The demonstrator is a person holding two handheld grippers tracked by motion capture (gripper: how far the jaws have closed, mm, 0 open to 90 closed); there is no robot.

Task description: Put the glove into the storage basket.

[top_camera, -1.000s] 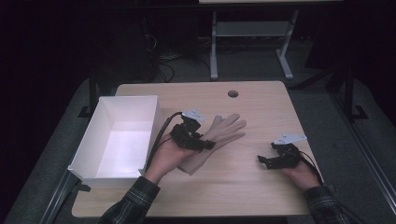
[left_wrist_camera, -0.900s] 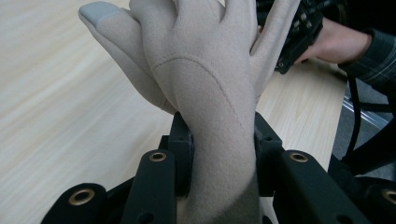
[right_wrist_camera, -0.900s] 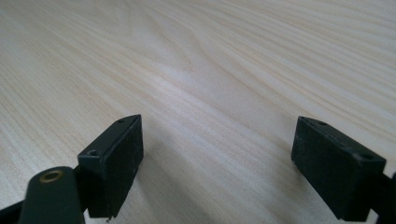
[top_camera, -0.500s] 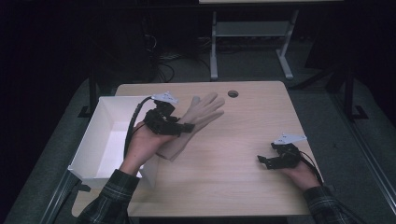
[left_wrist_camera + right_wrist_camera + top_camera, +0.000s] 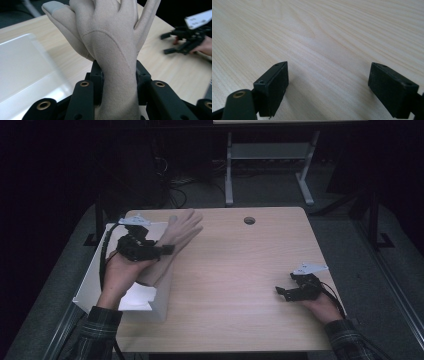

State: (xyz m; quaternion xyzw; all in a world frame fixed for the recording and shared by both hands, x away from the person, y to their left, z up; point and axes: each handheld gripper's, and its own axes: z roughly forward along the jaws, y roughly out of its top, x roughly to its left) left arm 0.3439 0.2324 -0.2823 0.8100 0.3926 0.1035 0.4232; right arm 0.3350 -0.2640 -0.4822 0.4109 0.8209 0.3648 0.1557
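A beige glove hangs stiffly in the air over the right rim of the white bin. My left gripper is shut on the glove's cuff, both jaws pressing its sides, with the glove's fingers pointing away from me and up. The glove's thumb tip has a grey patch. My right gripper rests low at the table's right front, jaws wide open with bare wood between them.
The white bin stands at the table's left edge. The wooden table has a round cable hole at the back middle. A metal frame stands on the floor behind the table.
My left gripper has carried the glove leftward and upward, from the table's middle to above the bin's right rim. The right gripper has stayed put.
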